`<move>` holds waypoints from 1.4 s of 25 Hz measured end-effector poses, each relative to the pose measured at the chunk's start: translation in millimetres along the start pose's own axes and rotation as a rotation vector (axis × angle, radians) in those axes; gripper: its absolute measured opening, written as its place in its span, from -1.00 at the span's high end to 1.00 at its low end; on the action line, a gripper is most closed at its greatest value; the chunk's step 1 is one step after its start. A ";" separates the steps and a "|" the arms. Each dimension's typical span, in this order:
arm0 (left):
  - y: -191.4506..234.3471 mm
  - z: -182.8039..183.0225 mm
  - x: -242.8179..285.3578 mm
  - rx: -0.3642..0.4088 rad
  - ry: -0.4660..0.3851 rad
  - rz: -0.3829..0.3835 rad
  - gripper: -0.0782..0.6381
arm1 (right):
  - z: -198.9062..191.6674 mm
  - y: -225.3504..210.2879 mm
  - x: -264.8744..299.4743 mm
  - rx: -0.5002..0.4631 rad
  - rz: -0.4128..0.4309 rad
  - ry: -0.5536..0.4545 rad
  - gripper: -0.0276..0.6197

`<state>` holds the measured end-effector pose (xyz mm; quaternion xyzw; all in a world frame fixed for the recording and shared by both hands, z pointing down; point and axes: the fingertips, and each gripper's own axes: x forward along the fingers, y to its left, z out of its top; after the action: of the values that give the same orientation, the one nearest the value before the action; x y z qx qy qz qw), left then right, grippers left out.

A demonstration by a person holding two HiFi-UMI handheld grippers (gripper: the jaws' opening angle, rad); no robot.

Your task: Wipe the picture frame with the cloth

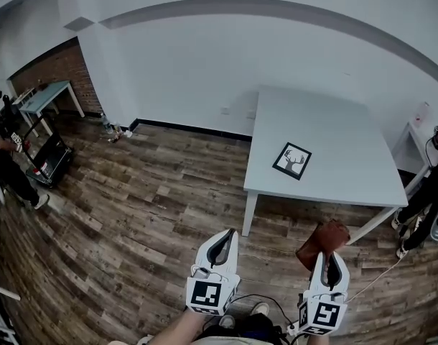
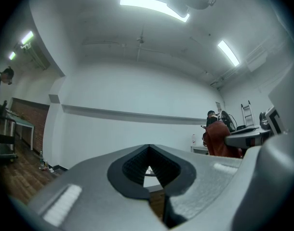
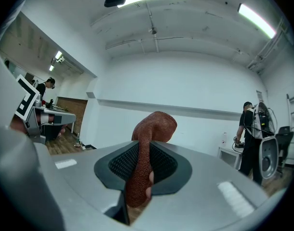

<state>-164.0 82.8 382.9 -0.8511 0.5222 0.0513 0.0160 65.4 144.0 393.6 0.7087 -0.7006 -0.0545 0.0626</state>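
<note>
A black picture frame (image 1: 291, 161) with a deer print lies flat on the white table (image 1: 327, 128), near its front left part. My right gripper (image 1: 332, 264) is shut on a brown cloth (image 1: 322, 244), whose loose end stands up past the jaws, seen as the cloth (image 3: 146, 143) in the right gripper view. My left gripper (image 1: 220, 246) is shut with nothing in it; its tips (image 2: 149, 150) meet. Both grippers hang over the wooden floor, well short of the table.
A person (image 1: 5, 157) with a cart stands at the far left by a small blue table (image 1: 47, 95). Another person (image 1: 427, 192) stands at the right of the white table. A bottle (image 1: 108, 126) and small items lie by the wall.
</note>
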 end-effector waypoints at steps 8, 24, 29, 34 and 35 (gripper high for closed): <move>-3.6 -6.2 54.5 0.024 0.012 0.004 0.78 | -21.2 -22.1 52.5 0.030 0.014 0.013 0.63; -34.6 -14.0 215.8 0.056 0.020 0.051 0.78 | -35.9 -104.5 197.0 0.069 0.109 0.017 0.63; -49.0 -10.2 247.0 0.064 0.007 0.052 0.78 | -37.2 -124.9 221.1 0.079 0.127 0.012 0.63; -53.5 -9.8 266.1 0.072 0.003 0.039 0.78 | -42.7 -128.7 237.9 0.087 0.128 0.015 0.63; -52.2 -12.5 270.1 0.076 0.003 0.037 0.78 | -45.2 -127.7 242.2 0.084 0.129 0.017 0.63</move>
<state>4.7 -134.2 365.8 -0.8403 0.5392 0.0304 0.0463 201.8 -96.3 419.6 0.6646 -0.7459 -0.0146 0.0421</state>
